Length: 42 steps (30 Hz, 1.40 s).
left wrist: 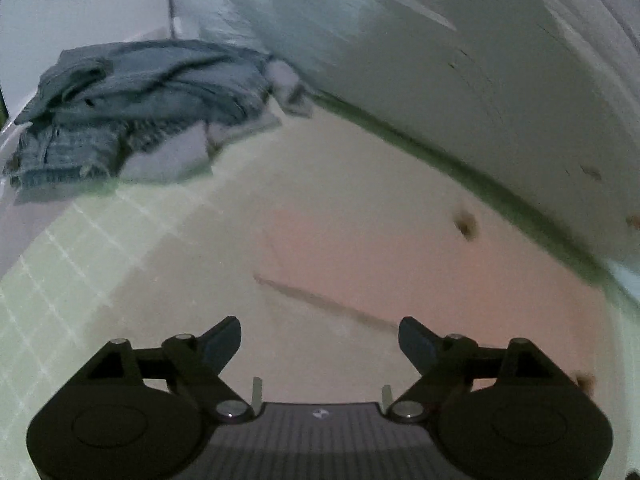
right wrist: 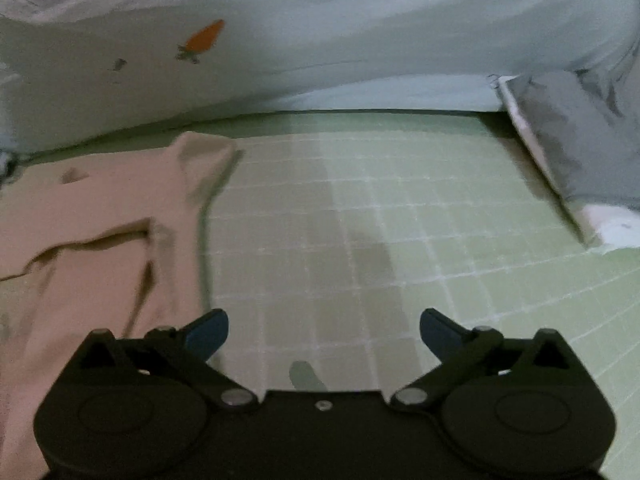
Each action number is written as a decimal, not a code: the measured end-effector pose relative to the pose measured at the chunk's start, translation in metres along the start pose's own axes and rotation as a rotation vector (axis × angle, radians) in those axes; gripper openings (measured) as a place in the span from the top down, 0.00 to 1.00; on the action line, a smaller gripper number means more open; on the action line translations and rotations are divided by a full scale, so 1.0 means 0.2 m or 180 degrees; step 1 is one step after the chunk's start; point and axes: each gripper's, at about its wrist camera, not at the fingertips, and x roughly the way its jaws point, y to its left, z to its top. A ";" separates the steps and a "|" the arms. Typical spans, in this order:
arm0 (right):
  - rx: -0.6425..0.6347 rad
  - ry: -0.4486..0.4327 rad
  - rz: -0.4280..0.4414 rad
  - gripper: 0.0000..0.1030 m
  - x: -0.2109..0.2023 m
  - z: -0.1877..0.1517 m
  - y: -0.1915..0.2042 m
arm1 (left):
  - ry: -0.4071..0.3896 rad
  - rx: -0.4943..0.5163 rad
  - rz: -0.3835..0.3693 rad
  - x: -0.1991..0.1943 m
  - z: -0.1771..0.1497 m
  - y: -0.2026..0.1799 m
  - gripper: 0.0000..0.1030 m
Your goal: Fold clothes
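Observation:
A pale pink garment (left wrist: 360, 240) lies spread flat on the green checked sheet (left wrist: 60, 280); in the right wrist view the pink garment (right wrist: 92, 232) fills the left side, with a fold and a rounded corner at the top. My left gripper (left wrist: 320, 340) hangs open above the pink cloth, nothing between its fingers. My right gripper (right wrist: 324, 332) stands wide open over the bare green sheet (right wrist: 400, 220), just right of the garment's edge, and it holds nothing. A crumpled heap of blue denim clothes (left wrist: 132, 100) lies at the far left in the left wrist view.
A white quilt (right wrist: 320, 40) with an orange carrot print (right wrist: 206, 36) borders the far side of the sheet. A grey and white folded cloth (right wrist: 568, 140) lies at the right. A white cloth (left wrist: 168, 160) lies under the denim heap.

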 end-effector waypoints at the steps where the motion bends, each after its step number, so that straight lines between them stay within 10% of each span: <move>1: 0.0000 -0.0009 0.0049 0.00 -0.02 -0.03 0.00 | 0.0027 0.0059 -0.0036 -0.03 -0.05 -0.03 0.16; 12: -0.0321 0.0281 0.0302 0.10 -0.18 -0.38 0.10 | 0.0247 0.0656 -0.0105 -0.37 -0.61 -0.20 0.14; 23: -0.0358 0.0260 0.0361 0.96 -0.29 -0.52 0.13 | 0.0368 0.0529 0.0074 -0.50 -0.76 -0.01 0.14; 35: -0.0755 -0.0163 0.0416 0.97 -0.56 -0.46 0.54 | 0.0282 0.0416 -0.0062 -0.52 -0.57 0.28 0.14; 42: -0.0499 0.0083 0.0495 0.97 -0.42 -0.57 0.72 | 0.0258 0.0532 -0.0097 -0.49 -0.51 0.47 0.13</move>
